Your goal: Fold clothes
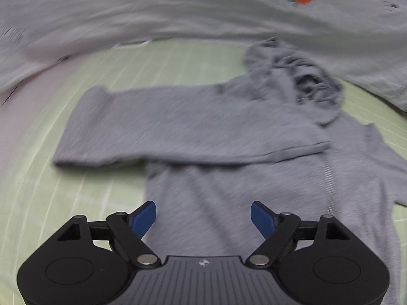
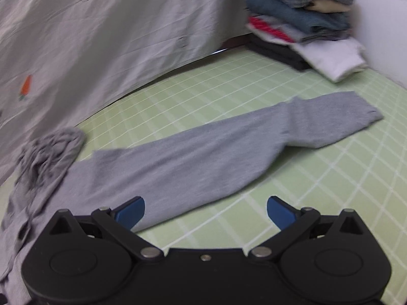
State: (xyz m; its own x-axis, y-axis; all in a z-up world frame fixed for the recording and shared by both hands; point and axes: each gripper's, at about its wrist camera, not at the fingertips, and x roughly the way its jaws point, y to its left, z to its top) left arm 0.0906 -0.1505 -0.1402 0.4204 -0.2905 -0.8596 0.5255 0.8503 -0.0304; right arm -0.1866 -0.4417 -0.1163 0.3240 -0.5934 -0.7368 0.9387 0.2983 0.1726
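A grey zip hoodie (image 1: 229, 178) lies flat on the green checked mat (image 1: 51, 190). One sleeve (image 1: 165, 127) stretches out to the left, and the hood (image 1: 300, 76) is bunched at the top. My left gripper (image 1: 203, 216) is open and empty just above the hoodie's body. In the right wrist view the other sleeve (image 2: 216, 152) stretches out to the right, with the hood (image 2: 48, 155) at the left. My right gripper (image 2: 206, 211) is open and empty over the sleeve's lower edge and the mat (image 2: 330, 178).
A pale grey sheet with a small carrot print (image 2: 101, 38) hangs along the far side; it also shows in the left wrist view (image 1: 178, 7). A stack of folded clothes (image 2: 305, 23) stands at the far right by a white wall.
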